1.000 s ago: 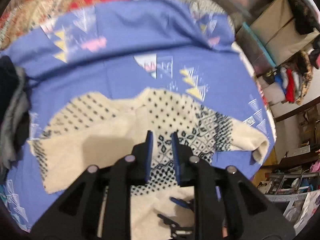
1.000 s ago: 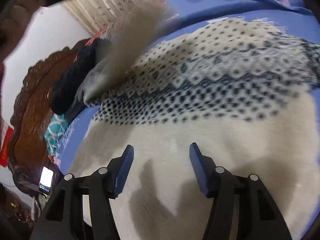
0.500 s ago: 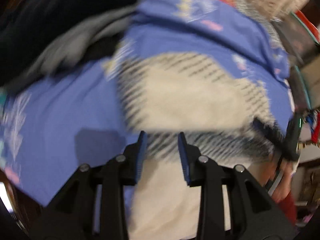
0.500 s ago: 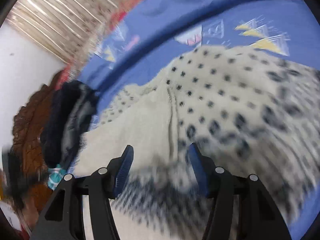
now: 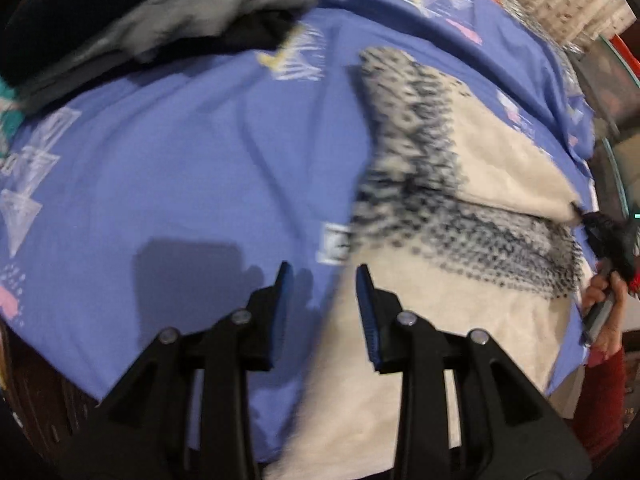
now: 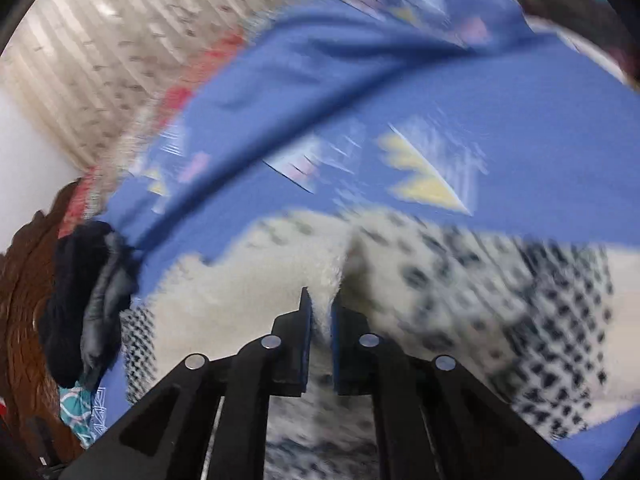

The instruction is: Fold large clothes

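Dark grey-black clothes pile at 11 o'clock on blue patterned bedsheet. Cream black-dotted knit sweater runs 12-to-6. Left tongs gape, empty; right tongs pinch sweater fold.

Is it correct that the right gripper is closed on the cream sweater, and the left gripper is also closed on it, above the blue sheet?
Not quite. The left gripper is open: the left wrist view shows its jaws apart with nothing between them, over the sweater's edge and the blue sheet. The right gripper is indeed closed on the cream sweater, as the right wrist view shows.
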Demonstrator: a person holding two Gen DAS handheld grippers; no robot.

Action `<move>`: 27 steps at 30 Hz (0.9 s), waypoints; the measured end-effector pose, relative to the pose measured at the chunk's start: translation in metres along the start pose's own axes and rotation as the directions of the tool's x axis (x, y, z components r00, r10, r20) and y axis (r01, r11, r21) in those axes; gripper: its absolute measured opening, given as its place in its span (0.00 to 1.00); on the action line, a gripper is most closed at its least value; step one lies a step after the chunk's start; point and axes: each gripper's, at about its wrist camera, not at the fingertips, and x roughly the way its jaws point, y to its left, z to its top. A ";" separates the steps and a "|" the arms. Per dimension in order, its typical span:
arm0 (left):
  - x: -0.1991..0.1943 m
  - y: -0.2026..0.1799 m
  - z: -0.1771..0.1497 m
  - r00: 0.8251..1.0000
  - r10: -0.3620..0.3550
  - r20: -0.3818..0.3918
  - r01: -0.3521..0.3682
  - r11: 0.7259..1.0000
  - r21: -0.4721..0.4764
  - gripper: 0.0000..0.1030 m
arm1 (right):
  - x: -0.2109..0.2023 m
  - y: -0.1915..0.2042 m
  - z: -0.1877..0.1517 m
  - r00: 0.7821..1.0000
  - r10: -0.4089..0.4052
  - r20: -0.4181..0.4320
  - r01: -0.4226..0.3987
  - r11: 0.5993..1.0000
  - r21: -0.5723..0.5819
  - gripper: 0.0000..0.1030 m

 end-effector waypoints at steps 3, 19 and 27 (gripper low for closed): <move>0.012 -0.029 0.003 1.000 -0.022 -0.008 0.022 0.999 0.047 0.29 | -0.017 -0.024 -0.013 0.997 0.072 0.017 -0.073 0.994 0.084 0.54; 0.083 -0.047 -0.025 0.992 0.119 -0.044 -0.109 0.975 0.192 0.31 | -0.227 -0.267 -0.160 0.911 -0.091 0.402 -0.161 0.819 0.550 0.75; 0.074 -0.063 -0.031 0.987 0.146 -0.070 -0.130 0.972 0.196 0.40 | -0.281 -0.261 -0.103 0.722 -0.489 0.490 0.182 0.817 0.547 0.75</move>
